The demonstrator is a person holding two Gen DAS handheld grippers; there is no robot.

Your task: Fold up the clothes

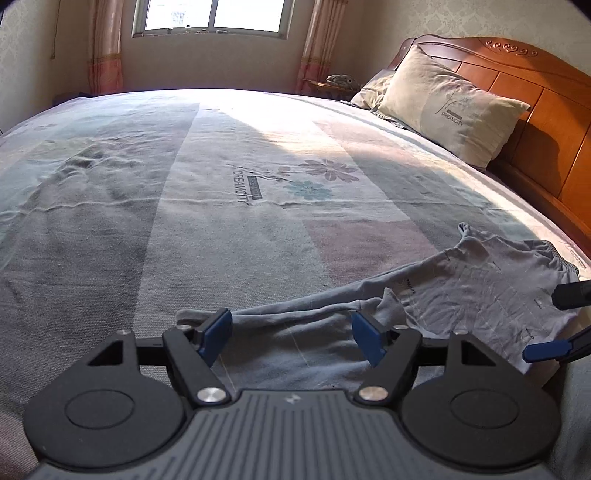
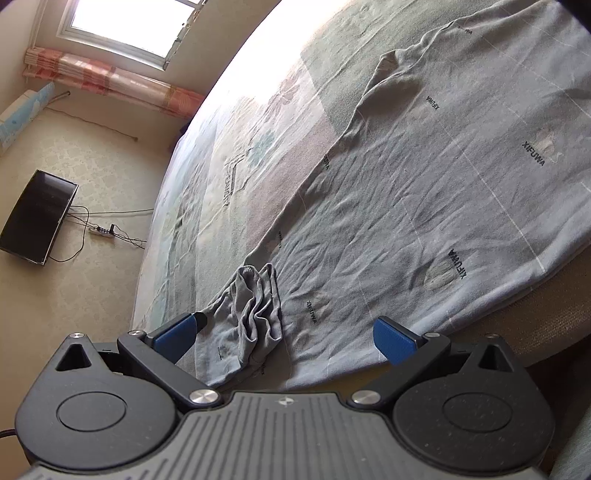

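Observation:
A grey-blue pair of long pants [image 1: 480, 291] printed with small "XIFUWA" marks lies flat near the front right edge of the bed [image 1: 229, 206], its elastic waistband [image 1: 554, 254] to the right. The legs [image 1: 295, 314] stretch left, and a crumpled cuff [image 2: 255, 306] lies bunched on top of them. My left gripper [image 1: 291, 336] is open just above the leg ends, one blue pad on each side of the cloth. Over the wide part of the pants [image 2: 443, 177], my right gripper [image 2: 284, 336] is open and holds nothing. It shows at the right edge of the left wrist view, right gripper [image 1: 557, 323].
Two pillows [image 1: 450, 107] lean on the wooden headboard [image 1: 535, 96] at the far right. A window [image 1: 210, 14] with curtains is behind the bed. A black screen [image 2: 37, 218] and a power strip [image 2: 101, 230] with cables show beyond the bed's far side.

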